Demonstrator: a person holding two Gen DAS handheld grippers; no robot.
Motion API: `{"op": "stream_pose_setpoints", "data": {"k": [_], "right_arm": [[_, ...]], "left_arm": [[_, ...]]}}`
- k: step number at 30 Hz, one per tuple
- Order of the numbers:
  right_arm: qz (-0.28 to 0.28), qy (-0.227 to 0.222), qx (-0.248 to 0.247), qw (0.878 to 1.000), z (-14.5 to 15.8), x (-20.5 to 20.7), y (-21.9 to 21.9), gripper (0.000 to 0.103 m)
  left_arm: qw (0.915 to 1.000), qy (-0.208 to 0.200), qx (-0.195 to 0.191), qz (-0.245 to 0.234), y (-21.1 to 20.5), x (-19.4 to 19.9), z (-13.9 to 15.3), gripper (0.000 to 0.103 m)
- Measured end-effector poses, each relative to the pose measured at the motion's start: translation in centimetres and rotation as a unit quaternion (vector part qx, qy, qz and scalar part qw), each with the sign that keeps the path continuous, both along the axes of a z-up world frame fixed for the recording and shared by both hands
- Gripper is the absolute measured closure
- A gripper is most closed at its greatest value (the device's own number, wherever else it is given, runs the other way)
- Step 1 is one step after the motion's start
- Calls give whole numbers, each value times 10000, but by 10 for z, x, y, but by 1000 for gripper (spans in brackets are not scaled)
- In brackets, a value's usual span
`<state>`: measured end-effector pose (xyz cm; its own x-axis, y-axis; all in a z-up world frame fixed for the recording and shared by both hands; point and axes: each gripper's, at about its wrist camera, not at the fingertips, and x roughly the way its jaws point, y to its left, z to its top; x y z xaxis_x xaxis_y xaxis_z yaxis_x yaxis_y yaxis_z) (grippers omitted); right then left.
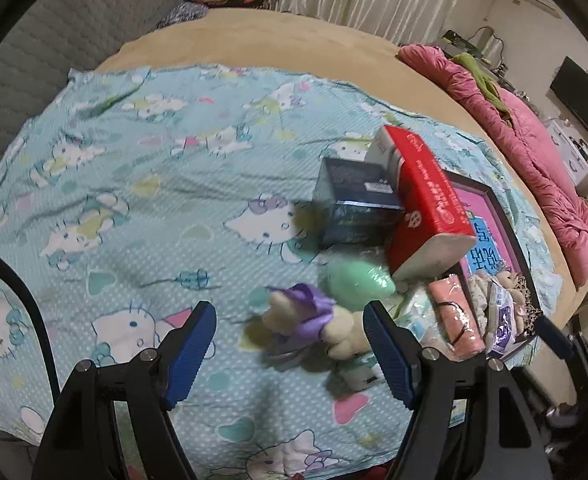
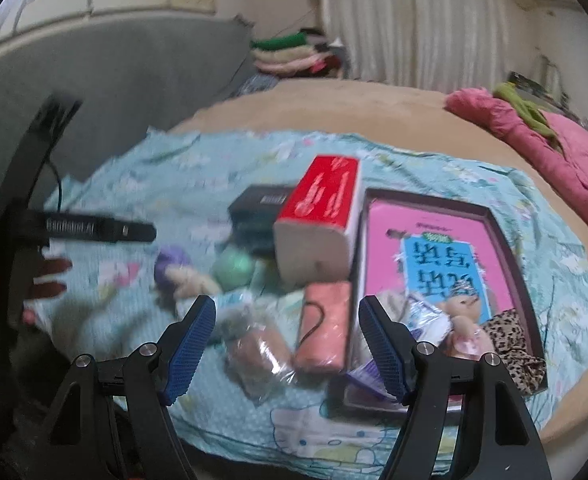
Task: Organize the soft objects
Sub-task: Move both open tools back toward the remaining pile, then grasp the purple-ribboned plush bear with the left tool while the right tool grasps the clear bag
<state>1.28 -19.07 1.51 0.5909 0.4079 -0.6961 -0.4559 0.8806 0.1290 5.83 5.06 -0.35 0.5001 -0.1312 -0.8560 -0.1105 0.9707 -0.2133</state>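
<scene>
bedroom, tan bed (image 1: 294,40) under a pale blue cartoon-cat sheet (image 1: 133,180); curtains behind, pink quilt (image 1: 534,152) bunched along the far right edge.

left tool (image 1: 289,344) wide, nothing between the pads; hovering above a cream plush toy in a purple wrap (image 1: 310,316), just beside a mint-green soft ball (image 1: 354,284). right tool (image 2: 287,344) equally wide and empty, poised over a salmon-pink wrapped pack (image 2: 326,328) and a clear-bagged brownish bundle (image 2: 253,352).

step judged: approach, no grasp yet. both views smeared, so contact with anything not confirmed. next move likely calls for lowering onto one soft piece, closing gently, carrying it to the tray.

containers: shallow dark-rimmed tray (image 2: 510,264) to the right, pink printed sheet lining its floor. inside at the near end: small plush bear (image 2: 464,320), leopard-print fabric (image 2: 514,344), crinkled plastic packet (image 2: 426,316). rest of the tray floor bare.

red tissue pack (image 2: 322,220) leaning at the tray's left rim, dark box (image 1: 354,204) behind it; both outside the tray, neither one obviously soft enough to count.

loose soft pieces well apart from the tray floor, all on the sheet.
</scene>
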Motion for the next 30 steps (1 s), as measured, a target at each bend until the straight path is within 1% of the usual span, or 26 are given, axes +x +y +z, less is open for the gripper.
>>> {"op": "stream_pose_setpoints", "data": {"k": [4,8,11,15,17,22,25,28,30], "right_arm": [[236,70,-236,9994,-11,-3,14,28],[391,147,-358,9985,-19,-5,23,28],[428,200,-408,9980,-23,-4,25,28],[436,264,-398,9979,-26,-3,24,28],[424,278,-399,9979,-28,-2,25,28],[466,347,-454,9973,-35,1,28,28],[520,391,-547,9964,-39,2,31,28],[600,445,-701,9947,-45,5,37,28],[692,497,-831,9929,-50,7,43,28]], "left_arm": [[9999,143,-53,12,0,0,-14,28],[9998,145,-26,-126,-4,0,-22,28],[9991,244,-317,-100,-1,1,-30,28],[9952,279,-910,233,6,2,-37,27],[9927,317,-1115,340,7,4,-40,27],[9882,609,-1268,603,4,18,-53,27],[9841,796,-1372,795,5,25,-62,27],[9820,944,-1302,990,5,32,-70,27],[9793,1044,-1370,1061,6,35,-76,27]]}}
